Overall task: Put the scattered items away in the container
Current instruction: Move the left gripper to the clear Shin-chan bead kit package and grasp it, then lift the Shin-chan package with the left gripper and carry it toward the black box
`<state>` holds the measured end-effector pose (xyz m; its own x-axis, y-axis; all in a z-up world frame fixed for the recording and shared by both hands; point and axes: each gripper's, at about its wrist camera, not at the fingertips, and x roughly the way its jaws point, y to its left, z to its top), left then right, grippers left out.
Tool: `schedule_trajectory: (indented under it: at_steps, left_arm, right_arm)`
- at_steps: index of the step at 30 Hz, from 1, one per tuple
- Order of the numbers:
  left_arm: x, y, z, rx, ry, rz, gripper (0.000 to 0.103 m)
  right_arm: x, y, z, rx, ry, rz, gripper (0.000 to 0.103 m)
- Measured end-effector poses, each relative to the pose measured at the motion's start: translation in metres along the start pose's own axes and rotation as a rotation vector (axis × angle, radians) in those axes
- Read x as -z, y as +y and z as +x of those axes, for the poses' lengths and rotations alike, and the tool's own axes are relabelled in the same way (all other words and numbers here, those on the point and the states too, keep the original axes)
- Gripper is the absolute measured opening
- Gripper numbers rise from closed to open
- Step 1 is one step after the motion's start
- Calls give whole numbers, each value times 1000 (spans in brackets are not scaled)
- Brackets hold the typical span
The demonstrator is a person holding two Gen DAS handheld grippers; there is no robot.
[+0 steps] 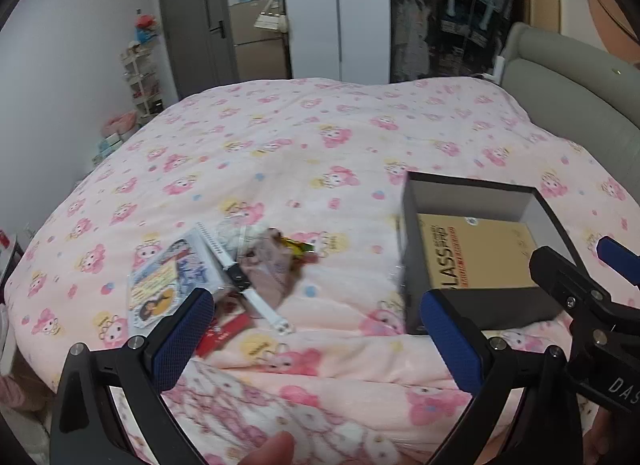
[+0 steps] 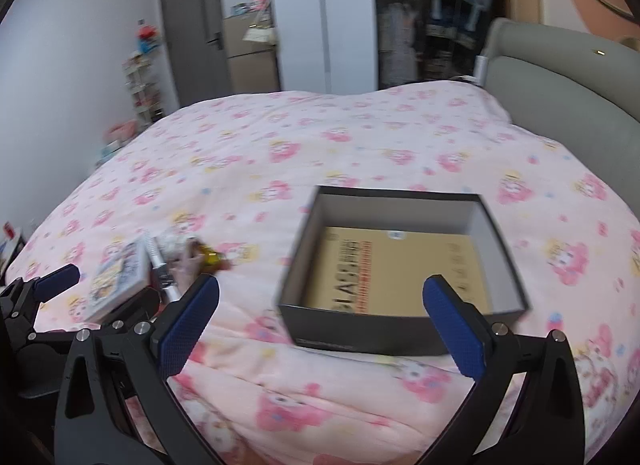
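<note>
A dark open box (image 1: 416,249) (image 2: 304,265) sits on the pink bedspread, a yellow printed sheet (image 2: 400,269) lying flat inside it. Left of it lies a heap: a cartoon notebook (image 1: 168,277) (image 2: 116,277), a white-strapped watch (image 1: 248,285) (image 2: 162,269), a pinkish pouch (image 1: 268,269), a yellow-green small item (image 1: 296,245) (image 2: 210,257) and a red packet (image 1: 220,333). My left gripper (image 1: 312,337) is open over the blanket between heap and box, nothing between its blue pads. My right gripper (image 2: 320,321) is open in front of the box's near wall, holding nothing.
The pink patterned bedspread (image 1: 320,137) covers a wide bed with a grey headboard (image 2: 560,97) at right. A grey door (image 1: 192,21), a cabinet, wardrobe shelves and a small rack (image 1: 142,77) stand beyond the far edge. A fingertip (image 1: 272,449) shows at the bottom.
</note>
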<state>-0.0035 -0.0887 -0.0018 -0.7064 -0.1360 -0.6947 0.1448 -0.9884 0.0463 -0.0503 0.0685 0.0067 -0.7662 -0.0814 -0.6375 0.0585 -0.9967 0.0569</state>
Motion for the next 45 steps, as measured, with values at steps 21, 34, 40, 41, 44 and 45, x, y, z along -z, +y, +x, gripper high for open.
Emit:
schedule_trajectory:
  at_steps: [21,34,40,41,44,45]
  left_arm:
    - [71,272,102,-46,269,-628,57]
    - [96,285,160,180,393,-738,51]
    - [87,280,150,217,374,-724,52]
    - [85,279,148,239,366,-727,52]
    - [74,276,144,312,348,-714,53]
    - [70,273,143,329,344,-704,53]
  right_arm:
    - [-4,210,172,-353,350,-302,56]
    - [21,262,248,-514,570,-269,36]
    - [11,255,219,-508,510,-293,34]
    - [8,252,210,-507,496,-293,34]
    - [-2,232,179,-505,441,-269,34]
    - [-5,224,170,-514,433,-244,34]
